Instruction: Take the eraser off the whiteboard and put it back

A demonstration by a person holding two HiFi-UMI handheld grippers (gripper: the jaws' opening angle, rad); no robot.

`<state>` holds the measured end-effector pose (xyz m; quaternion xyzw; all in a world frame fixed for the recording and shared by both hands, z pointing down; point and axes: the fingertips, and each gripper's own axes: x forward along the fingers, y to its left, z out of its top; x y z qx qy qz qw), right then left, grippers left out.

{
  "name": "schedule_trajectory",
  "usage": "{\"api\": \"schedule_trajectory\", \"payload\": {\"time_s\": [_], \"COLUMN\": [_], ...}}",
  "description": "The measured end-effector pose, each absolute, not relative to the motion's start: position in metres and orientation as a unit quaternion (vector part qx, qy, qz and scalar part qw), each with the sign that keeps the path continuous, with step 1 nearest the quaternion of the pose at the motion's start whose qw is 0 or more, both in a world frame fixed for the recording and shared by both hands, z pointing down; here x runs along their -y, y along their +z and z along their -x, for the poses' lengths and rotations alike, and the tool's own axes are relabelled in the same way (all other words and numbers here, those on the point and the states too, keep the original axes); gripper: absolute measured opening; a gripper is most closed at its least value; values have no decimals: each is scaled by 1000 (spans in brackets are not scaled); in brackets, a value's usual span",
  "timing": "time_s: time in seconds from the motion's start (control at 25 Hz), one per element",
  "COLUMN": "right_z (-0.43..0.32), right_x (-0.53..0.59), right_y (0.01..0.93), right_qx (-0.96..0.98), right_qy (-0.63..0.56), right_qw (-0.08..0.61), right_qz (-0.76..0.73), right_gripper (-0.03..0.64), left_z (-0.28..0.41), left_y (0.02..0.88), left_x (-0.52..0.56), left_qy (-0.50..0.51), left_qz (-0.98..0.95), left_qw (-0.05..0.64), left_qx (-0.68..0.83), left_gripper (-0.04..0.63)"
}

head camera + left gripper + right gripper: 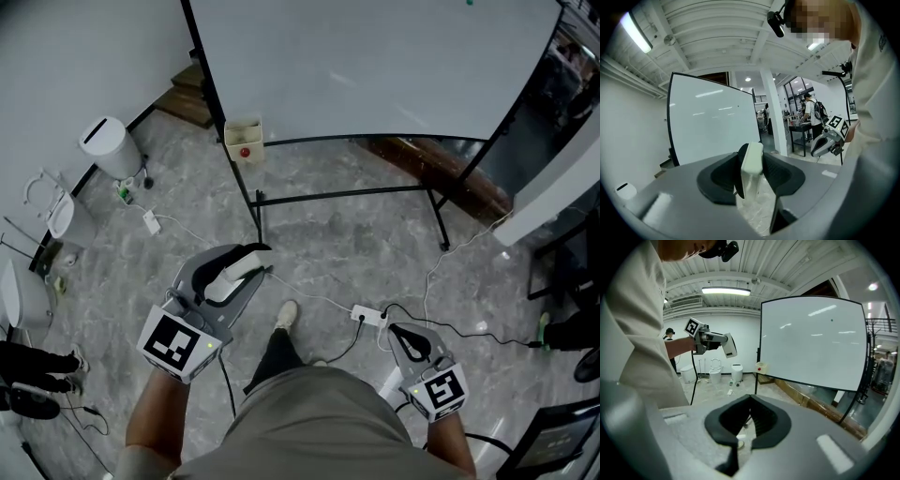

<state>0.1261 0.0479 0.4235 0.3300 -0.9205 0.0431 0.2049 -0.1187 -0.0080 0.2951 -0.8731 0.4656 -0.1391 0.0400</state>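
Head view | left gripper (253,259) forward, gripping eraser (229,278); right gripper (400,332) closed

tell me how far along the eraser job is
The taking-off step looks done: the eraser is off the whiteboard and clamped in the left hand-held gripper. In hand: it is held over the floor, well short of the board. Left to do: putting it back on the board. The right hand-held gripper is shut and empty.
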Motion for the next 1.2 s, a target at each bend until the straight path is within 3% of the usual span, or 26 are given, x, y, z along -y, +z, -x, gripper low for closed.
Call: {"api": "schedule_trajectory", "payload": {"time_s": [0.44,1.2], "right_z": [-140,-86], "right_x": [-30,76], "right_y": [426,416], "right_qx": [910,877], "right_qy": [51,62], "right_qw": [208,214], "right_qz": [-355,-425], "right_gripper": [3,3], "left_z": [126,226], "left_y": [293,330], "left_x": [61,286], "left_qy": [-141,-182], "left_qz": [880,885], "left_qw": [57,78], "left_qx": [-451,-422], "left_gripper": [170,169]}}
